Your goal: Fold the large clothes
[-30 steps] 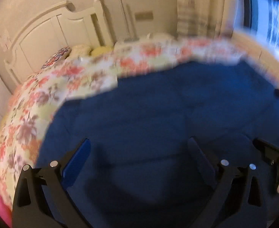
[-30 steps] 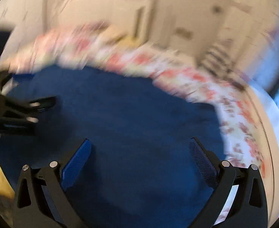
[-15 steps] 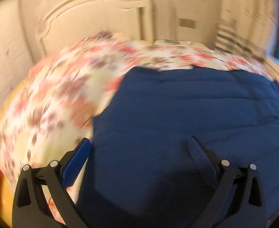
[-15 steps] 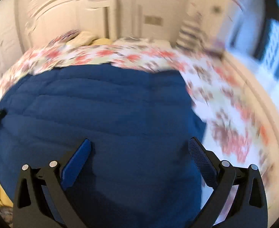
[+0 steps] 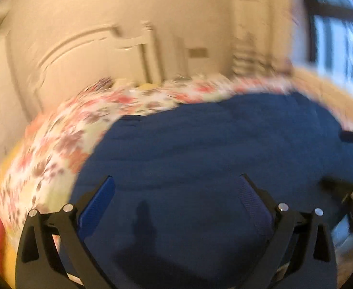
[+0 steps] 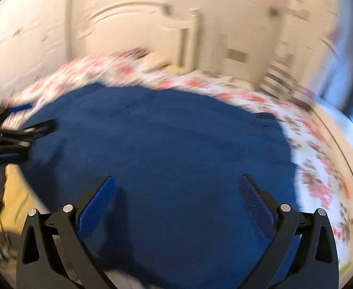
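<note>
Garment: a large dark blue quilted coat [image 5: 219, 159] lay spread flat on the bed, filling the middle and lower part of both wrist views.
Bed cover: a floral bedspread [image 5: 63, 144] showed around the coat from about 8 o'clock over 12 to 2 o'clock in the left wrist view, and from 10 to 4 o'clock in the right wrist view.
Left tongs: the left tongs [image 5: 176, 200] stood wide apart and held nothing; blue pads faced inward over the fabric.
Coat versus left tongs: the blue cloth ran under and between both fingers; its left edge passed just outside the finger at 8 o'clock, where the bedspread began.
Right tongs: the right tongs [image 6: 176, 200] were likewise spread wide and empty.
Coat versus right tongs: the cloth filled the gap between the fingers; its right edge lay just beyond the finger at 4 o'clock.
Contact: whether either pair touched the fabric could not be told.
Cross views: the left tongs appeared at 9 o'clock in the right wrist view, over the coat's left edge; a dark blurred part of the right tool [image 5: 352, 192] showed at 3 to 4 o'clock in the left wrist view.
Headboard: a cream headboard [image 6: 138, 31] stood at 12 o'clock beyond the bed.
Window: a bright window [image 5: 340, 41] sat at 2 o'clock.
Sharpness: both views were blurred by motion.
</note>
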Motion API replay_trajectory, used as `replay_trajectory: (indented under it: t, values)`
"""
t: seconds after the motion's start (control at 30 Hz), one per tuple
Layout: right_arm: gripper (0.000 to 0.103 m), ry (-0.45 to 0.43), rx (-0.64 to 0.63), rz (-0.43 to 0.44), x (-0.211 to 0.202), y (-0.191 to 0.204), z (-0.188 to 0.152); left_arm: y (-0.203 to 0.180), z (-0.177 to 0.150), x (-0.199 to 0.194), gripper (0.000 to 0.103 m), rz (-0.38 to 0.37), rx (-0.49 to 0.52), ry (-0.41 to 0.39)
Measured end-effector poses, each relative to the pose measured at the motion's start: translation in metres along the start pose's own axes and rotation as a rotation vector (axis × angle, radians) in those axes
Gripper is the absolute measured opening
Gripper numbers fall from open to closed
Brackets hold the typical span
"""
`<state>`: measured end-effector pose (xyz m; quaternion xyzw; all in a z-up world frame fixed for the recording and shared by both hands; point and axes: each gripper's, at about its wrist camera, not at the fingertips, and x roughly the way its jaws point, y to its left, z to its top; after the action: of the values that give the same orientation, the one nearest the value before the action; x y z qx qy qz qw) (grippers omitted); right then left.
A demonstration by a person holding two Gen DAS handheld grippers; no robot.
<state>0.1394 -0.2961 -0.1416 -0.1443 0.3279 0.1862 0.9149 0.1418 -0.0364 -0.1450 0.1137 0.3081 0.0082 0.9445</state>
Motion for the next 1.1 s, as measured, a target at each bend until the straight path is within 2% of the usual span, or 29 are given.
replay_trajectory:
  t: [0.03,0.07,0.13,0.23,0.33,0.37,0.47,0.53,0.63,0.67,0.73,0.8,0.9,1.0,1.07,1.1]
  values:
    - [0.099,-0.033,-0.007,-0.026,0.005,0.004,-0.006,-0.011,-0.007,0.014,0.101,0.028,0.028,0.040]
    - [0.099,-0.045,-0.007,-0.025,0.008,0.004,-0.010,-0.012,-0.010,0.019,0.101,0.026,0.013,0.036]
    - [0.099,-0.041,-0.004,-0.002,0.008,0.000,-0.012,-0.002,-0.015,0.023,0.101,-0.028,-0.042,0.041]
    - [0.098,-0.025,-0.008,-0.001,0.007,-0.004,-0.009,0.006,-0.012,0.022,0.101,-0.049,-0.048,0.070]
    - [0.098,-0.040,0.050,-0.037,-0.010,-0.017,-0.012,0.027,-0.014,0.012,0.101,-0.034,-0.119,0.074]
    - [0.098,-0.047,0.074,-0.054,-0.014,-0.027,-0.015,0.041,-0.017,0.007,0.101,-0.001,-0.152,0.063]
    - [0.098,-0.037,0.202,-0.052,-0.022,-0.073,-0.038,0.073,-0.030,0.010,0.101,0.067,-0.196,0.079]
    - [0.098,-0.043,0.355,-0.039,-0.032,-0.110,-0.060,0.091,-0.042,0.015,0.101,0.026,-0.232,0.084]
    - [0.098,-0.059,0.563,-0.106,-0.057,-0.158,-0.095,0.089,-0.042,0.015,0.101,0.044,-0.208,0.086]
    - [0.098,-0.064,0.609,-0.102,-0.063,-0.167,-0.104,0.086,-0.042,0.016,0.101,0.056,-0.205,0.089]
    - [0.098,-0.106,0.715,-0.016,-0.079,-0.185,-0.131,0.084,-0.041,0.018,0.101,0.075,-0.206,0.089]
    - [0.098,-0.130,0.756,0.040,-0.088,-0.184,-0.147,0.081,-0.041,0.018,0.101,0.085,-0.203,0.086]
    - [0.094,-0.112,0.773,0.105,-0.085,-0.171,-0.162,0.082,-0.040,0.020,0.101,0.087,-0.201,0.087]
    - [0.089,-0.126,0.761,0.158,-0.075,-0.156,-0.159,0.082,-0.040,0.020,0.101,0.090,-0.194,0.087]
    - [0.095,-0.119,0.729,0.120,-0.070,-0.143,-0.148,0.082,-0.040,0.021,0.101,0.091,-0.193,0.088]
    - [0.093,-0.124,0.705,0.141,-0.070,-0.140,-0.143,0.081,-0.040,0.021,0.101,0.091,-0.193,0.088]
